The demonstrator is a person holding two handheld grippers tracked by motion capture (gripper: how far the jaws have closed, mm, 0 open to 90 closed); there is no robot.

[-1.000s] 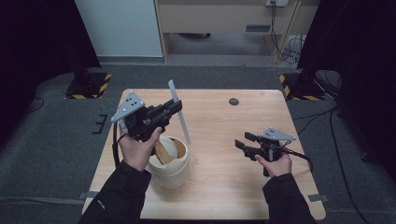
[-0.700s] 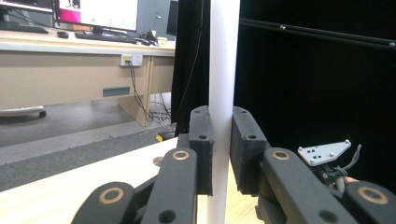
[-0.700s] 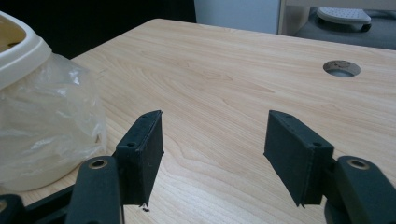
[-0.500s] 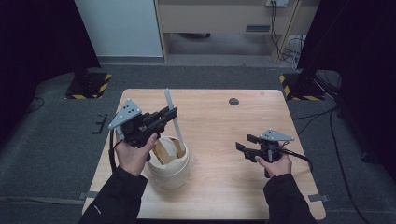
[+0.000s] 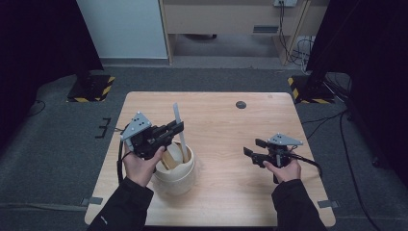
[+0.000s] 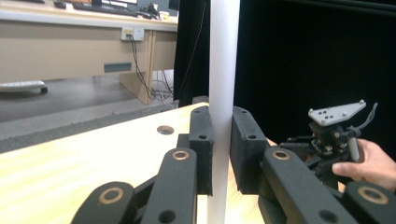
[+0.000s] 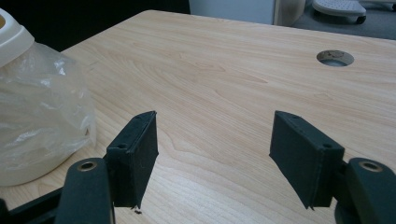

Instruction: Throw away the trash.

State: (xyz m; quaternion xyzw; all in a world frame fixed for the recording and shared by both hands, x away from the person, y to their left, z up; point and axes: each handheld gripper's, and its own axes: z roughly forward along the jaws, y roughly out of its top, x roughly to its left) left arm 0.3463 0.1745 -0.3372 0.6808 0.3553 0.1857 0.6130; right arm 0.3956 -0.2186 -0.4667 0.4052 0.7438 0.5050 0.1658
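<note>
Above the pot [image 5: 175,168], a slim white stick [image 5: 178,126]

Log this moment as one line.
left tool: shut on flat white strip, lower end inside cream round bin | right tool: open, jaws just opening, nothing between | wooden table

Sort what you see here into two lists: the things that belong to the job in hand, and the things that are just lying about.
In the job:
- white flat stick, clamped in the left gripper
- cream round container with plastic wrap, stick's lower end inside
- right gripper, open, empty, beside the container

Lying about:
- cable hole in the wooden table
- cabinet on the floor beyond
</note>
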